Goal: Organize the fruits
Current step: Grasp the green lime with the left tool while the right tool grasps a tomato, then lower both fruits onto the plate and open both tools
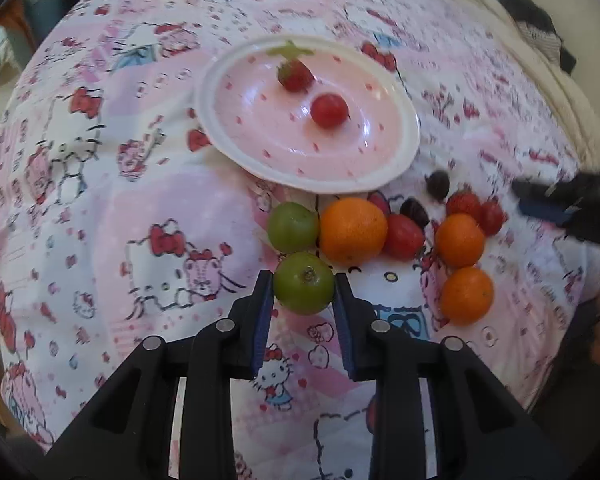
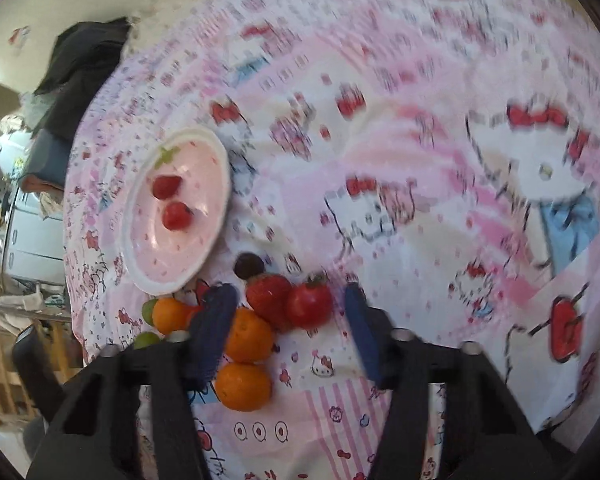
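Observation:
My left gripper (image 1: 304, 286) is shut on a green fruit (image 1: 304, 283), just above the patterned cloth. A second green fruit (image 1: 293, 227) lies beyond it, touching a large orange (image 1: 353, 230). Two smaller oranges (image 1: 460, 240) (image 1: 466, 296), strawberries (image 1: 476, 210) and dark plums (image 1: 438, 185) lie to the right. The pink plate (image 1: 380, 168) holds a strawberry (image 1: 295, 75) and a red round fruit (image 1: 329, 110). My right gripper (image 2: 286, 332) is open, low over two strawberries (image 2: 290, 304) and oranges (image 2: 248, 334). The plate (image 2: 216, 160) shows at its left.
A Hello Kitty cloth (image 1: 160, 200) covers the whole surface. My right gripper shows as a dark shape at the right edge of the left wrist view (image 1: 572, 204). Dark clothing (image 2: 84, 60) and furniture lie beyond the cloth's far left edge.

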Demonstrator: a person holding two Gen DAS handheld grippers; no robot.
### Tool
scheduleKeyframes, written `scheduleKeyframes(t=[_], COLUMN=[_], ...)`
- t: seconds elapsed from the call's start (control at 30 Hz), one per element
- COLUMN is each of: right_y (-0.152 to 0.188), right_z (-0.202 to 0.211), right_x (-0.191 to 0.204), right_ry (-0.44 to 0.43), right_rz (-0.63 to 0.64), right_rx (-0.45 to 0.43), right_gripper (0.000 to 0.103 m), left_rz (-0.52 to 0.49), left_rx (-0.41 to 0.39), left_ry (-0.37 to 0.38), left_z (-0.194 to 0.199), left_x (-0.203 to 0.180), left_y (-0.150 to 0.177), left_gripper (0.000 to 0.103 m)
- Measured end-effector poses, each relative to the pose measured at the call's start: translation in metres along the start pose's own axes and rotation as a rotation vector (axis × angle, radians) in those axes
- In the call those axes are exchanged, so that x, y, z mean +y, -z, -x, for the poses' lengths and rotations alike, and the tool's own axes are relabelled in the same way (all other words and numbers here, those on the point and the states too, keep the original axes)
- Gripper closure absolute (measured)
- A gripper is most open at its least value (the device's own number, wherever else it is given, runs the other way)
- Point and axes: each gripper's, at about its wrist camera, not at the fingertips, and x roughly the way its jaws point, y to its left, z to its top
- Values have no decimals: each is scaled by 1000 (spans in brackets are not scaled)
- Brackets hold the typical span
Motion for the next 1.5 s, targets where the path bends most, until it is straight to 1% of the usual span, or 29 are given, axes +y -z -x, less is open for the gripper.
scheduleKeyframes(t=[0.13,0.3,0.33,0.4,0.47,0.57,0.7,0.8,0.87,1.07,1.13,1.2,1.27,1.4,1.5], right_y=[-1,3,4,4,4,5,3,4,5,5,2,-4,-12,-24,-32], right_z=[-10,-31,-35,-36,-34,-26,-8,7,15,28,30,33,35,39,37], right_x=[-5,-7,-7,-10,-12,-8,-6,2,11,45,56,67,79,94,100], right_ry=[18,26,23,27,9,28,-4,-71,-115,-210,-243,-264,-277,-279,-269], right_rz=[-49,-91,-95,-103,-110,-77,-70,-48,-19,95,122,150,195,243,271], right_rx=[16,78,90,87,82,48,-16,-66,-99,-160,-181,-199,-216,-242,-251], right_gripper=[63,64,66,72,73,73,73,73,73,73,73,73,73,73,73], left_rz=[27,43,41,40,41,39,49,74,91,142,168,186,179,140,92], left_rx=[-49,-77,-81,-86,-90,-98,-115,-145,-178,-265,-280,-277,-286,-319,-334], left_ry=[-21,-34,-37,-41,-40,-42,-52,-51,-59,-126,-138,-123,-132,-148,-158], left_z=[14,21,22,23,24,26,31,40,50,74,78,79,83,91,93], left_x=[7,14,14,15,15,16,19,26,32,48,54,58,59,54,48], left_y=[-5,-8,-8,-9,-9,-11,-13,-12,-13,-20,-24,-30,-40,-62,-81], left_gripper=[77,77,77,77,77,77,77,77,77,77,77,77,77,77,77])
